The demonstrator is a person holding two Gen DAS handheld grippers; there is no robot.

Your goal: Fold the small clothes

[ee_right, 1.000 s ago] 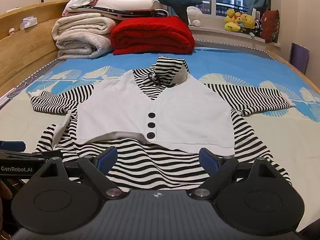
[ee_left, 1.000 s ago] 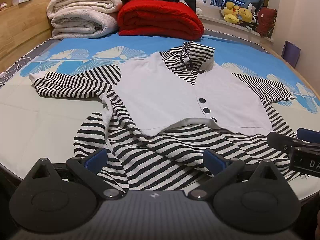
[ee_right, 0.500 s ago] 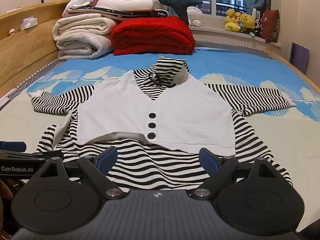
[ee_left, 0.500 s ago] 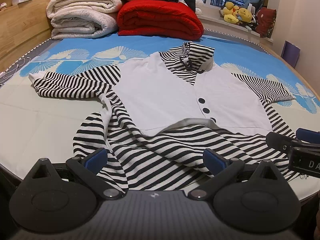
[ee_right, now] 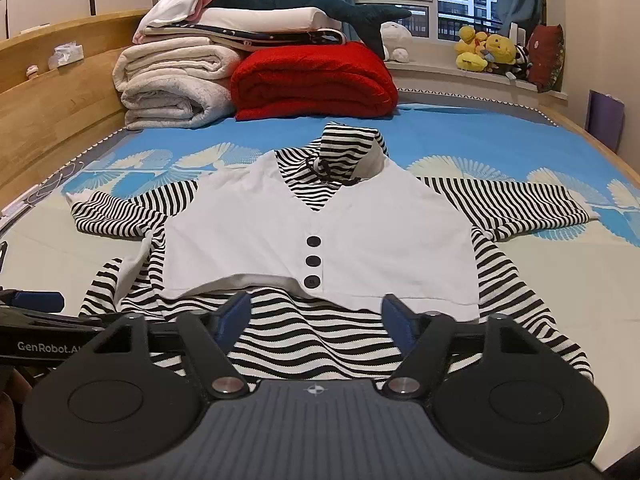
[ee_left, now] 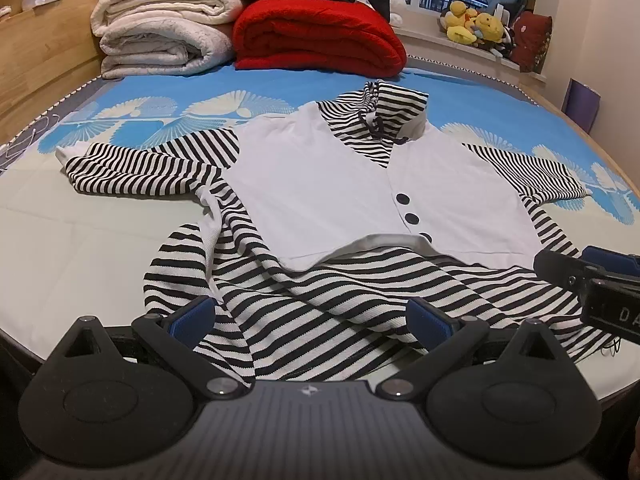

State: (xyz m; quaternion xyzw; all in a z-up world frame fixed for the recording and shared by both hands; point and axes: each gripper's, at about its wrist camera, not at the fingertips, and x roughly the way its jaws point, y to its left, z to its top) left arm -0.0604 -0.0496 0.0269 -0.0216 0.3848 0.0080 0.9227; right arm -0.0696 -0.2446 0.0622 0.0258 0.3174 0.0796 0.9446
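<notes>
A: Where's the garment and which way does it point?

B: Striped top (ee_right: 320, 344) with the white vest front (ee_right: 280, 232) lies face up on the bed (ee_right: 560, 288), about centred. Long axis runs collar to hem, straight away from both cameras. Collar (ee_right: 352, 148) is at the far end, toward the red blanket (ee_right: 312, 80) and the folded white blankets (ee_right: 172, 84). Hem is at the near edge, right at the grippers.

A: Sleeves?

B: Spread out sideways, across the long axis. Left sleeve (ee_left: 148, 168) flat, cuff pointing out to the left. Right sleeve (ee_right: 520, 208) out to the right. Three dark buttons (ee_right: 313, 261) run in a line along the axis on the vest.

A: Flat?

B: Mostly. Lower left side is rumpled; a striped fold (ee_left: 192, 264) bulges out beside the vest edge, and the white lining shows there.

A: Left gripper?

B: Left gripper (ee_left: 312, 316) has its fingers spread wide, at the hem's left part. Striped fabric lies between the blue pads (ee_left: 192, 316), not pinched.

A: Right gripper?

B: Right gripper (ee_right: 316, 316) is at the hem's middle, below the buttons. Its jaws are closing, narrower than the left's gap. Striped fabric sits between the pads; they're not pressing on it that I can see.

A: The two relative to each other?

B: Side by side along the hem; each one shows at the edge of the other's view.
</notes>
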